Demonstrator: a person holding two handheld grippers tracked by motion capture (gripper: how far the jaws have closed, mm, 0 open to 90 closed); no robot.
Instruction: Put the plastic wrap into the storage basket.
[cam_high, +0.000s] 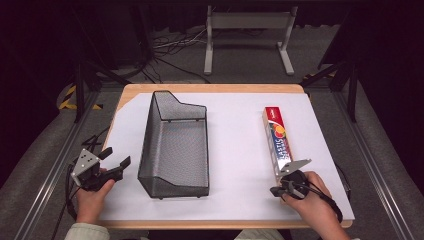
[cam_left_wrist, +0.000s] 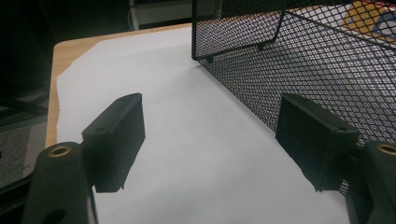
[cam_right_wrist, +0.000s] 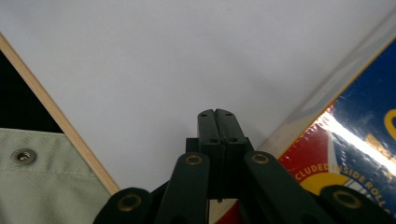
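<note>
The table is a rectangular wooden top with a pale, rounded edge, covered almost wholly by a smooth matt white sheet.

The long box is a slim rectangular carton with glossy printing in red, blue, orange and silver. In the high view it lies flat on the sheet at about 3 o'clock from the table centre, its long axis running from 12 o'clock to 6 o'clock. In the right gripper view its shiny printed face occupies the 4 o'clock area and reflects light in a bright streak.

The right gripper is held in the person's right hand just beside the near end of the box, at about 5 o'clock on the table. Its black jaws are pressed together, pad against pad, with nothing between them; in the right gripper view the closed tips sit over bare white sheet next to the carton's edge.

The left gripper is held at about 8 o'clock. Its jaws are spread wide and hold nothing. The jaw pads are flat, matt black rectangular blocks.

The mesh basket is a black wire-mesh tray with a fine grid texture, a stepped rim and upright walls. It stands on the sheet left of centre, just beside the left gripper.
</note>
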